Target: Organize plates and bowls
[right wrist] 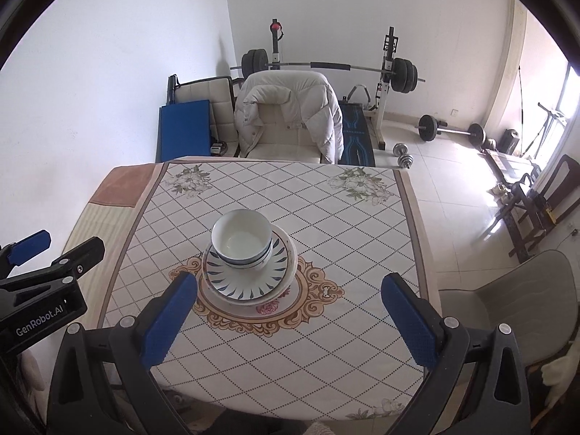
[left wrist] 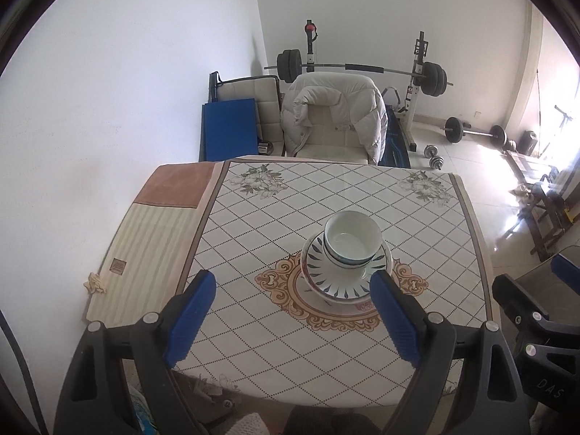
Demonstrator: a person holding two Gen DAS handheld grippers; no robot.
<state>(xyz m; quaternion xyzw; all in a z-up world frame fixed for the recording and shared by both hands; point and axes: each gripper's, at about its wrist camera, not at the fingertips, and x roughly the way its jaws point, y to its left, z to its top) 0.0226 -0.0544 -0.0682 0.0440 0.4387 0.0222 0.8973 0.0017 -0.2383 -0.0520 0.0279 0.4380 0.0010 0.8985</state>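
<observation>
1. With both tools held well above the table, the left gripper has its jaws spread wide and nothing between them.
2. The right gripper also stands wide apart and empty.
3. Task items form 1 stack near the table centre: 2 nested bowls sit on a blue-leaf plate, which rests on a larger floral plate. From these views the stack looks finished.
4. Hazard: the bowls sit off-centre on the blue-leaf plate, toward its far edge. A knock against the table could probably slide them or tip the stack.
5. Hazard: the right pad of the left gripper lines up with the near rim of the plates in the left wrist view. A careless downward move would likely strike that rim and shift the stack.
6. Hazard: the 2 grippers are close side by side; each shows at the edge of the other's view. Any sideways move risks a collision between them.
7. Hazard: the patterned cloth may drag if a pad catches it, pulling the stack along.
</observation>
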